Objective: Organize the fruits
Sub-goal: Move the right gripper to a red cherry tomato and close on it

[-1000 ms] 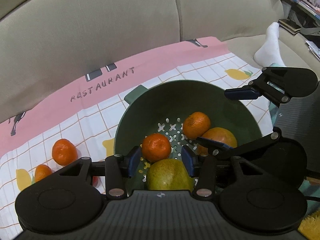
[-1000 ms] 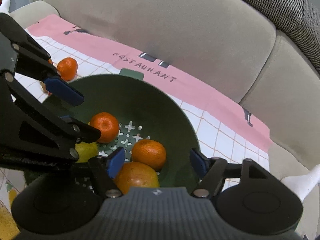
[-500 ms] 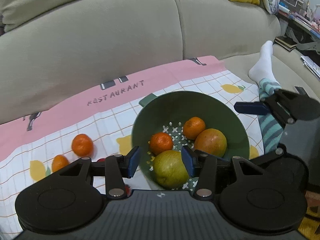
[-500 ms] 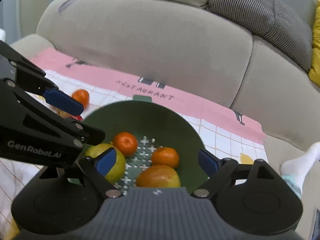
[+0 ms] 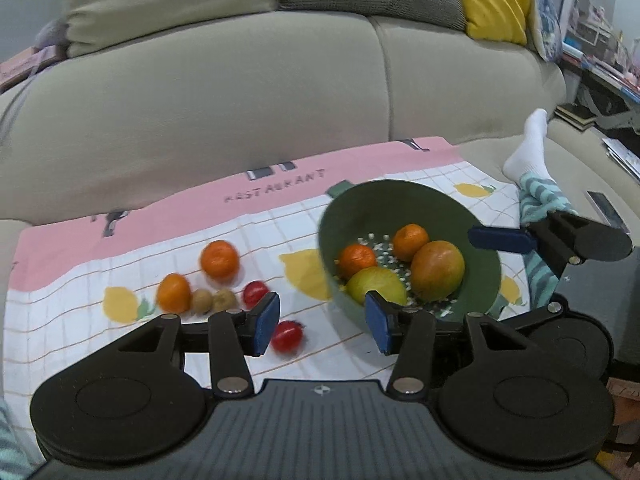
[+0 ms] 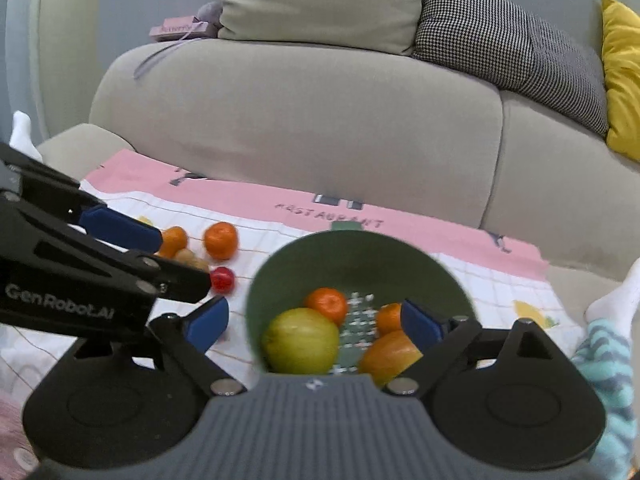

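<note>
Both grippers hang above the sofa seat, and neither one grips a thing. The left gripper (image 5: 322, 326) has its blue-padded jaws spread wide with nothing between them. The right gripper (image 6: 316, 326) is just as wide open, its jaws framing the near side of the bowl without touching any fruit that can be made out.

There is the round dark-green colander bowl (image 5: 404, 204) with its perforated floor, sitting on the pink-and-white checked cloth printed with lemons (image 5: 132, 256), toward the right side of that cloth. Inside it lie four pieces: a yellow-green pear-like fruit (image 5: 376, 286) at the near left, a large orange-red mango-like fruit (image 5: 438, 270) at the near right, and two small orange mandarins behind them, one on the left (image 5: 356, 259) and one on the right (image 5: 410, 241). From the right wrist view the same four show in the bowl, with the right gripper's right pad partly covering the right mandarin (image 6: 388, 318).

Out on the cloth, left of the bowl and well apart from it, sits a loose cluster. A bigger mandarin (image 5: 219, 261) lies farthest back, a smaller one (image 5: 174, 293) is near left of it, and two small brown round fruits (image 5: 212, 301) lie side by side just right of that. A small red round fruit (image 5: 256, 294) sits to their right, and a second red one (image 5: 287, 335) lies nearer, just beside the left gripper's left pad.

The beige sofa back (image 5: 240, 92) rises behind, and a white-socked foot (image 5: 528, 148) rests at far right.
</note>
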Demonstrator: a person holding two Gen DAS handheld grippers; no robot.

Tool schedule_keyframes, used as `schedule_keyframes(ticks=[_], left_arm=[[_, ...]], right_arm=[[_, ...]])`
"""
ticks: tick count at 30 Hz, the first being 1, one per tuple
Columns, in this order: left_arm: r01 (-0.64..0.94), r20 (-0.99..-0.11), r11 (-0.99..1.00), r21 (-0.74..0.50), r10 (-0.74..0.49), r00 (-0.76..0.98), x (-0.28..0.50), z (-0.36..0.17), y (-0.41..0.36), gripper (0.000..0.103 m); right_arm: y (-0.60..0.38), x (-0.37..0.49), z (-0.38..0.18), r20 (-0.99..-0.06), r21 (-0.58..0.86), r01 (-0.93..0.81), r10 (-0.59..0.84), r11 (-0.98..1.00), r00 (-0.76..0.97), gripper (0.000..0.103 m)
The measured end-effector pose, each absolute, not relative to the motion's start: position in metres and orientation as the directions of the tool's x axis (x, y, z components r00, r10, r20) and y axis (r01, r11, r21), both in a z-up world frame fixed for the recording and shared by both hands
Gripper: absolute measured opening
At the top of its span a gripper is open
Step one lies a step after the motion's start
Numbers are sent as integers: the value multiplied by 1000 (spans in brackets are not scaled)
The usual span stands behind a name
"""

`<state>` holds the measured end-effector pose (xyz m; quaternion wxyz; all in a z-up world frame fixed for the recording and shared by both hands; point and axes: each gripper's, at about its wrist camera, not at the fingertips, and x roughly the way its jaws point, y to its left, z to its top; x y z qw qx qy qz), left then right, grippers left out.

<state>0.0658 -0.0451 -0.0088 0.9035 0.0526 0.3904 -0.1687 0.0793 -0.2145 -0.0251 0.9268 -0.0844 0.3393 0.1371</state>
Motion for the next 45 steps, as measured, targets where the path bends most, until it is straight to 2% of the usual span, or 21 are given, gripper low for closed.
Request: schedule_keyframes(ticks=[6,14,19,25,27,31,33,45], left_arm=[[275,-709,960,-43,-224,669,57,-16,-16,58],[204,-714,977,-56,-182,676,54,-31,12,57],[180,-729,981,-70,-173,662,57,-42,27,51],[163,-744,978,-130,-205,636,61,-57,39,45],[166,-749,978,-126,-204,631,64,-62,40,42],[161,-759,978,-132,-204,618,70,-72,44,38],[150,-763,979,-140,-203,613,74,-77,46,36],[155,-770,984,-85,-163,616,91,-97,43,36]], right_arm=[[-193,60,-30,-631,-35,-324,230,945,741,90],[-157,46,-36,-610,-87,-411,278,908,742,90],[-139,45,-46,-616,-119,-438,280,891,736,89],[-121,51,-62,-644,-125,-463,283,877,710,68],[-116,51,-68,-654,-140,-472,276,870,704,55],[-107,57,-84,-678,-176,-488,254,855,690,45],[-105,61,-91,-685,-197,-477,228,856,692,36],[-86,84,-124,-655,-352,-456,133,817,744,33]])
